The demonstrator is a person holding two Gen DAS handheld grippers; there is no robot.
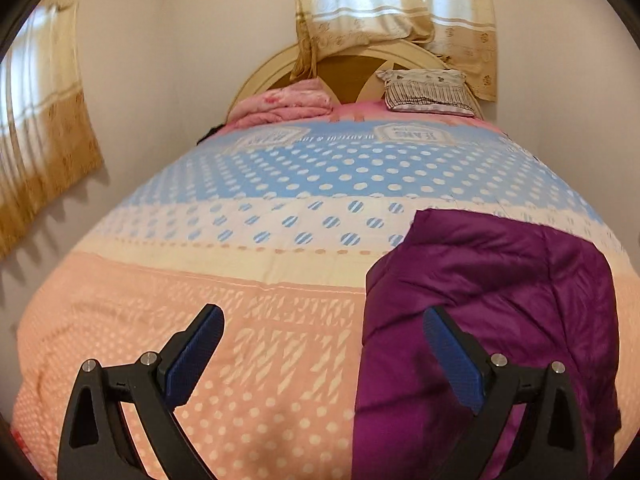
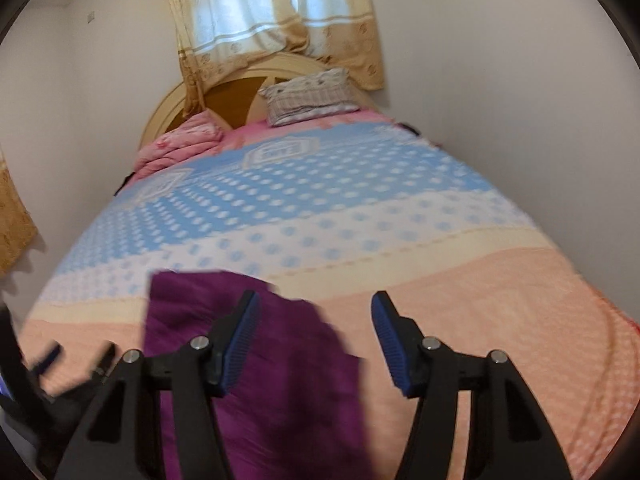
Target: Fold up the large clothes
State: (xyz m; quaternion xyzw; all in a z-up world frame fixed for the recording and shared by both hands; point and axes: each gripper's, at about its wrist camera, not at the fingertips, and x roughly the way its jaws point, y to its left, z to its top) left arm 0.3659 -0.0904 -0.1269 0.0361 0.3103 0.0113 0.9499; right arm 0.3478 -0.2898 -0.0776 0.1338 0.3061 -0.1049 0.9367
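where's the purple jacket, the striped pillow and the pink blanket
purple jacket [image 1: 500,280], left wrist view, quilted top face
striped pillow [image 1: 428,92], left wrist view, front side
pink blanket [image 1: 284,106], left wrist view, folded middle

A polka-dot quilt [image 1: 248,184] in blue, white and peach covers the bed. At twelve o'clock a striped pillow [image 1: 428,92] and a pink blanket [image 1: 284,104] lie against the rounded headboard [image 1: 280,68], below beige curtains [image 1: 400,4].

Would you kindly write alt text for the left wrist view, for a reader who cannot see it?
The open left tongs hover over a bed, with a purple padded garment lying flat on its peach, cream and blue dotted quilt. A pink blanket and a pillow sit by the headboard.
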